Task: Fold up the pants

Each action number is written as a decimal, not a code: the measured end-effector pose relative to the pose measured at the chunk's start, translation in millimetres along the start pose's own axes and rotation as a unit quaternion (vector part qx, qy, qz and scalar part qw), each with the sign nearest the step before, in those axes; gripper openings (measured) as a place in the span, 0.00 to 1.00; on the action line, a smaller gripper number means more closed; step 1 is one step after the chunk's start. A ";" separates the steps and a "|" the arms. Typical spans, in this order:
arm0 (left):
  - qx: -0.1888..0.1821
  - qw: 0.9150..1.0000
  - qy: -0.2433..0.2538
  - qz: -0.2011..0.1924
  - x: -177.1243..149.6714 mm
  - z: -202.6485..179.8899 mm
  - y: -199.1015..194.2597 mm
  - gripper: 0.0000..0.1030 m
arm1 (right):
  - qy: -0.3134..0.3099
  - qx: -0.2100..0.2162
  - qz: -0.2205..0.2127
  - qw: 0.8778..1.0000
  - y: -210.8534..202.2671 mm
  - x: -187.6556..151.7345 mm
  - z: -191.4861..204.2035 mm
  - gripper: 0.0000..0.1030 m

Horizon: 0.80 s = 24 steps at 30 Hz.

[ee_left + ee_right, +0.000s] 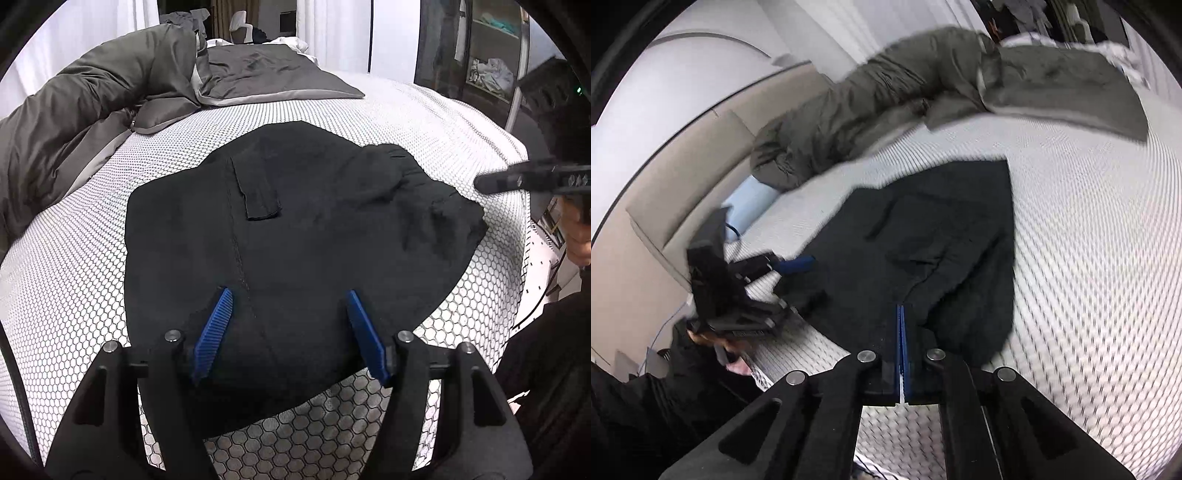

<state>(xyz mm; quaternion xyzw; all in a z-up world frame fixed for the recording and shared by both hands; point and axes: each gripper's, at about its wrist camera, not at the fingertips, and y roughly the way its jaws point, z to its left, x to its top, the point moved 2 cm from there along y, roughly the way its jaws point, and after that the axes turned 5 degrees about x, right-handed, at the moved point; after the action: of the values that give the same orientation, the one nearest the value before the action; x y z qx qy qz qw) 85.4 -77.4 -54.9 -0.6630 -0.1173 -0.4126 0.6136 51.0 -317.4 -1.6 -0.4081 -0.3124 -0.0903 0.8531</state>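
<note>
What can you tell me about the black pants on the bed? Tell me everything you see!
The black pants look like soft, matte cloth. They lie folded into a flat, rounded bundle on the white mattress with its honeycomb pattern. A stitched seam runs down the near half, and a small flap hangs beside it. The far right edge is crumpled and bunched. The left gripper is open, its blue fingers above the near edge. The right gripper is shut; the blurry view doesn't show whether it pinches cloth.
</note>
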 end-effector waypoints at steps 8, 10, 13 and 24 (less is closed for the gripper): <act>0.005 1.000 0.008 0.011 2.5 -7.5 9.4 0.60 | 0.068 0.040 0.002 0.997 8.3 0.5 -24.7 0.26; 0.004 1.000 0.011 0.011 1.8 -8.9 9.7 0.60 | 0.075 0.050 0.005 0.996 13.5 1.2 -26.8 0.27; 0.005 1.000 0.015 0.013 2.3 -9.0 12.7 0.60 | 0.088 0.043 0.027 0.995 37.5 1.2 -31.1 0.19; -0.014 1.000 0.021 0.002 0.7 -10.9 -7.9 0.61 | 0.008 -0.021 0.020 1.000 18.6 -4.3 -3.4 0.06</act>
<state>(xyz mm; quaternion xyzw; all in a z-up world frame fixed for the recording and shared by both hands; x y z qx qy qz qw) 76.2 -85.8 -49.7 -0.6632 -0.0975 -0.4267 0.6071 56.8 -308.2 -17.8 -0.4310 -0.2958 -0.0826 0.8485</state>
